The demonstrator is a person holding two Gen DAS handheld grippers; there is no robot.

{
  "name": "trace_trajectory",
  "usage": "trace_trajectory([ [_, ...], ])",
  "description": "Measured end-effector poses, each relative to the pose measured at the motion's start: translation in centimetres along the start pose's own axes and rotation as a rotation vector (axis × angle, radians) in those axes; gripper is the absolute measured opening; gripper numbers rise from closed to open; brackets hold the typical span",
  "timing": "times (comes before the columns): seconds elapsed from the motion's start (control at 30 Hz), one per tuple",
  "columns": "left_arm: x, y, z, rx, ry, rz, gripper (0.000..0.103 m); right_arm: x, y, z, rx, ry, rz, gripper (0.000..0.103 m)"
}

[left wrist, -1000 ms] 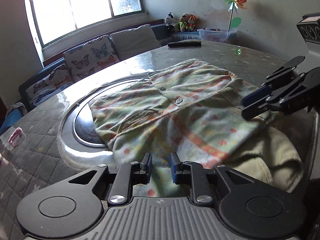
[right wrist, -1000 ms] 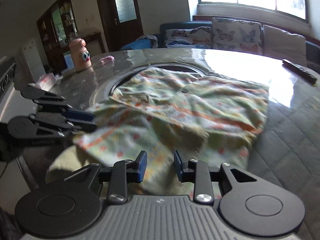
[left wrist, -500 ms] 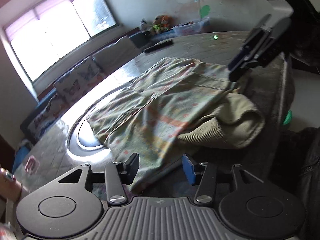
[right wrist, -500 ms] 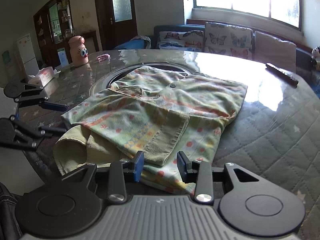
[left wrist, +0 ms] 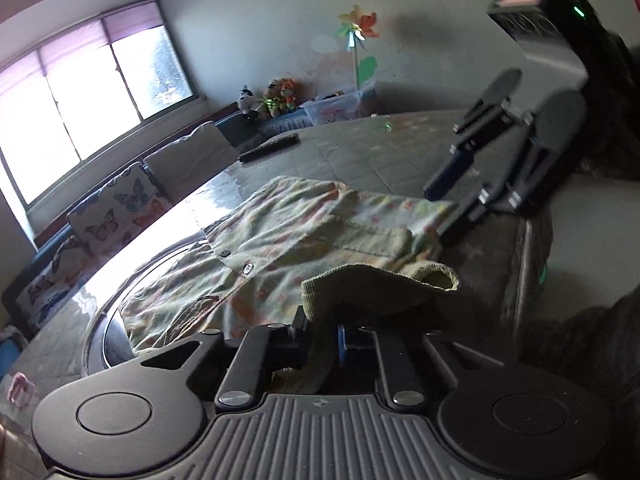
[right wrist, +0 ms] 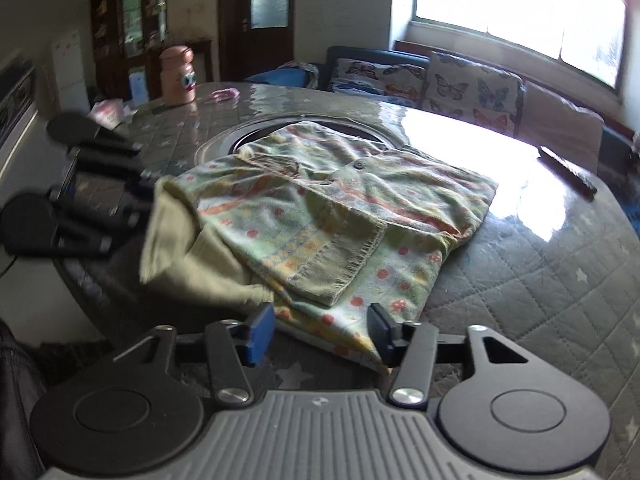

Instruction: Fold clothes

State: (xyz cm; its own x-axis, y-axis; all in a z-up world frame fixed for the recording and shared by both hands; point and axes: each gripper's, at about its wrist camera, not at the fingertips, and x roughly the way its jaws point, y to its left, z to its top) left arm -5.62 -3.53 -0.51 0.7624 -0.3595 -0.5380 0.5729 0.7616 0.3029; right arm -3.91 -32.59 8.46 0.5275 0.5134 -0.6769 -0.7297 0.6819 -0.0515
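Quilted grey worktop (right wrist: 560, 264) under a bright window, with a round dark inset toward the middle. Spread across it, partly over that inset: a printed shirt (right wrist: 352, 200), green with orange bands and dots, buttons up, one sleeve already folded in over the body. Underneath at the near corner, a plain olive ribbed garment (right wrist: 188, 268), bunched and partly lifted off the surface.

Left tool (left wrist: 322, 340) clenched on the ribbed hem of that olive garment, the edge raised and draping over the tips. Right tool (right wrist: 320, 330) released, fingers spread wide, poised just above the shirt's near hem; contact with the cloth cannot be told.

Handling, as a judgement: both pieces light, limp, no stiffness at all, so any lifted edge will sag and drag whatever lies on it. Knit hem thick enough to pinch firmly; shirt cloth thinner, likely to wrinkle and slide on the glossy cover. Best holds: hems, corners, seams or the button placket, pinched through all layers. Lifting the olive piece risks disturbing the shirt resting on top. Nothing fragile, nothing heavy.
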Motion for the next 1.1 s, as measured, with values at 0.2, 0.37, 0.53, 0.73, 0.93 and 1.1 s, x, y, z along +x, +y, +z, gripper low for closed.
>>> trace_trajectory([
  [0.2,0.7,2.4,1.6,-0.149,-0.014,-0.007,0.009,1.5,1.3,0.7,-0.079,-0.036,0.024,0.058],
  [0.37,1.7,4.1,2.7,-0.2,-0.021,-0.017,0.01,3.5,2.3,1.7,-0.123,-0.052,0.042,0.049],
  [0.53,1.8,4.8,2.3,-0.217,-0.005,-0.005,0.014,4.6,1.2,3.0,-0.04,-0.026,0.095,0.017],
  [0.73,-0.5,4.6,0.8,-0.166,-0.003,0.057,0.052,4.1,-0.9,5.1,0.06,-0.052,0.139,0.011],
  [0.93,-0.7,4.0,-0.6,-0.087,0.028,0.144,0.059,4.1,-2.1,6.5,0.076,-0.099,0.117,0.011],
  [1.1,-0.9,3.6,-1.8,-0.02,0.053,0.216,0.059,4.2,-2.4,6.9,0.079,-0.113,0.11,0.011],
])
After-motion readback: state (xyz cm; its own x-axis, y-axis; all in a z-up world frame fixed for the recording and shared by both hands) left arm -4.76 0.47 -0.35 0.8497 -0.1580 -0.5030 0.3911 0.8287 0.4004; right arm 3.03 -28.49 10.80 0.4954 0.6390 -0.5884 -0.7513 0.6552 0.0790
